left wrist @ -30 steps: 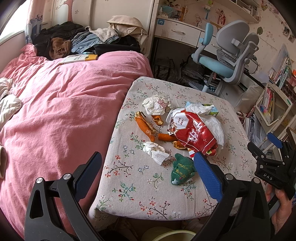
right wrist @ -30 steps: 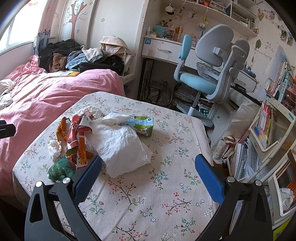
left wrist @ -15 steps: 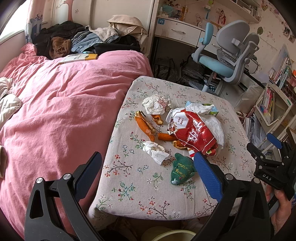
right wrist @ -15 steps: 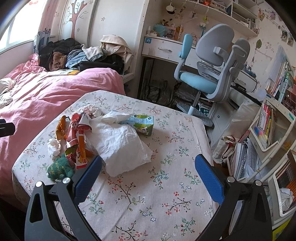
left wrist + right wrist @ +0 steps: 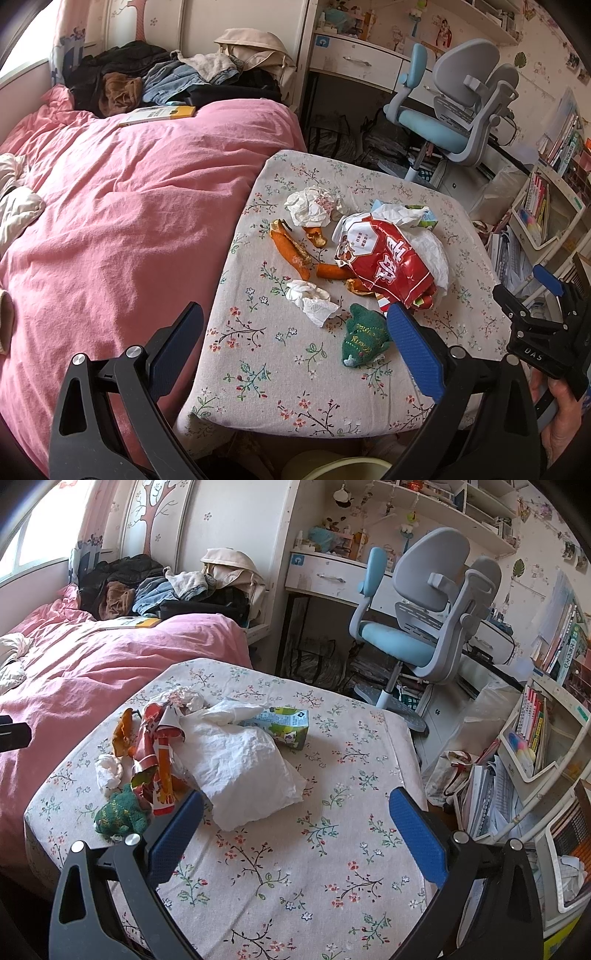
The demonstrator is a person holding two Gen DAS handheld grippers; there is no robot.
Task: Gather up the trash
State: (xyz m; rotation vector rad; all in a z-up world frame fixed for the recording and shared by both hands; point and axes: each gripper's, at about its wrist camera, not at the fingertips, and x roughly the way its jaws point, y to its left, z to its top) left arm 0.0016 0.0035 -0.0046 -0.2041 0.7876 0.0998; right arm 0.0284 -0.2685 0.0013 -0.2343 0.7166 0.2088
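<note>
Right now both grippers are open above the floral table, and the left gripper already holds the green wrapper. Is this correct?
Not quite. The left gripper holds nothing: its jaws stand wide apart, and the green wrapper lies on the floral table, untouched. The left wrist view shows this. The rest is right: the right gripper is open too, also empty.

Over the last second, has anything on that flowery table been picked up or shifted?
No. Both grippers, left and right, still hover open and empty above the table. The red snack bag, orange peels, tissues and green wrapper lie as before.
</note>
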